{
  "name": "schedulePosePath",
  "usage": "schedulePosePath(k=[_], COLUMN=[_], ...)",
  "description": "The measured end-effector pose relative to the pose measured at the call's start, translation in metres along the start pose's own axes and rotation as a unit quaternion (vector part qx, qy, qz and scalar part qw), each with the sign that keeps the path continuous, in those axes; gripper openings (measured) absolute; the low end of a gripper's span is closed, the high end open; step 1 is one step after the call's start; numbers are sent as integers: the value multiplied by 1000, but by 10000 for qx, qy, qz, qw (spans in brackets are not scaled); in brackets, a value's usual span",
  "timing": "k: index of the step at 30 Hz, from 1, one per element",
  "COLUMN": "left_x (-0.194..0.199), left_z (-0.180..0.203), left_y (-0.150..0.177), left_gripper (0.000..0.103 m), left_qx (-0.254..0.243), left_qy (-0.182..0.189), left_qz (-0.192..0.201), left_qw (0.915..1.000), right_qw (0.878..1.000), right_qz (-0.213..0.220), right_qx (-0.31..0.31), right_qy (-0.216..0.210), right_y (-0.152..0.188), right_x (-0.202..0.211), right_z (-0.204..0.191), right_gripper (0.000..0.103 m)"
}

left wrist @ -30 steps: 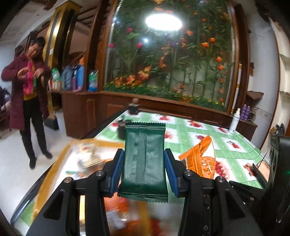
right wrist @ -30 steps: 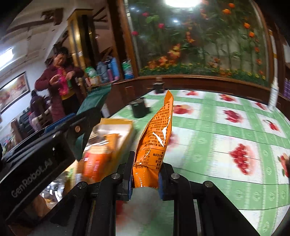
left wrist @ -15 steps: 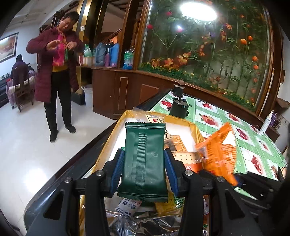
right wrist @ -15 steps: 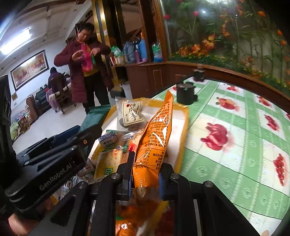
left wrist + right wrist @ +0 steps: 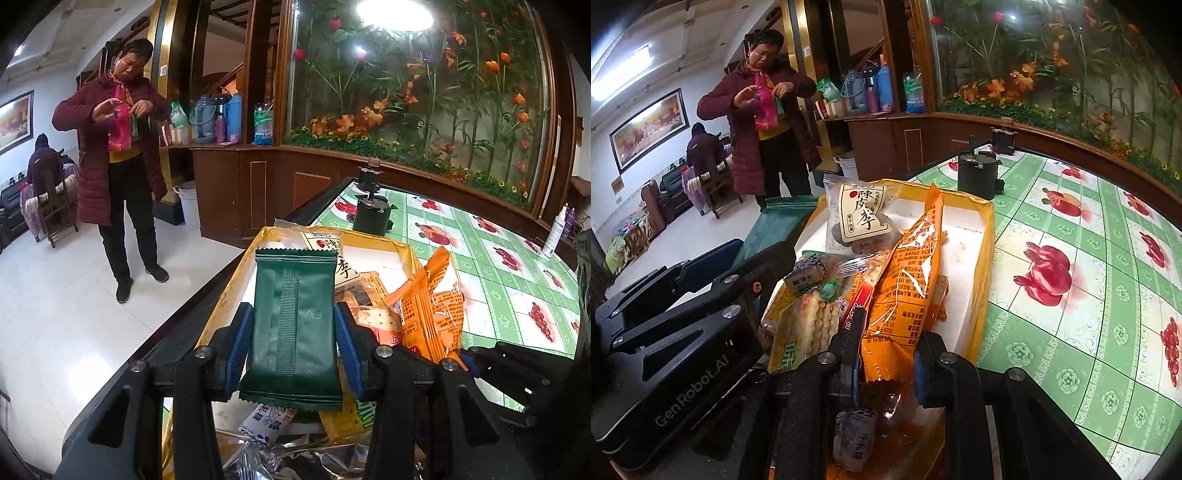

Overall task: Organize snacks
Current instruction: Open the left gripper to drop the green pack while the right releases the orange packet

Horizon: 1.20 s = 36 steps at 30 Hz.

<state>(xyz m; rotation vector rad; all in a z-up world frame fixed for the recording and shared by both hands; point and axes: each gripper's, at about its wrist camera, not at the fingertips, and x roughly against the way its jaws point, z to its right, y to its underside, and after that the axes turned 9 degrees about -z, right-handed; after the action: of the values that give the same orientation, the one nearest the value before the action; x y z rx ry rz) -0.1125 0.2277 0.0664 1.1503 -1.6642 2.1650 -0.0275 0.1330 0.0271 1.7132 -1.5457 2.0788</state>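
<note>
My left gripper [image 5: 293,345] is shut on a dark green snack packet [image 5: 293,325], held upright above the yellow tray [image 5: 404,251]. My right gripper [image 5: 886,360] is shut on an orange snack packet [image 5: 908,273], also over the yellow tray [image 5: 986,229]. The orange packet also shows in the left wrist view [image 5: 432,310], right of the green one. The tray holds several packets, among them a clear plum packet with a cream label [image 5: 862,218] and a cracker pack [image 5: 812,325]. The left gripper's body [image 5: 683,325] fills the right wrist view's lower left.
The tray sits at the corner of a table with a green-and-white cherry-print cloth [image 5: 1089,266]. A black canister [image 5: 977,177] stands just beyond the tray. A woman in a maroon coat [image 5: 114,155] stands on the white floor to the left. A wooden cabinet and flower display lie behind the table.
Both grippers have swung left from over the open tablecloth to above the tray and dropped closer to it. Each still holds its packet.
</note>
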Motion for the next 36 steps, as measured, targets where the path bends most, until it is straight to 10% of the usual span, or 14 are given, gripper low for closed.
schedulePosePath(k=[10,36], left_x=[4,70], left_z=[2,12], left_y=[1,18], left_gripper=[46,86], left_qx=[-27,-247], left_qy=[-38,-242], left_qz=[-5,477], left_qw=[10000,9983], right_qw=[9987,9876], right_qz=[184,1452], right_qx=[373,-370], right_qy=[299,471], right_y=[3,62], right_x=[12,114], right_z=[-12,18], right_gripper=[50,70])
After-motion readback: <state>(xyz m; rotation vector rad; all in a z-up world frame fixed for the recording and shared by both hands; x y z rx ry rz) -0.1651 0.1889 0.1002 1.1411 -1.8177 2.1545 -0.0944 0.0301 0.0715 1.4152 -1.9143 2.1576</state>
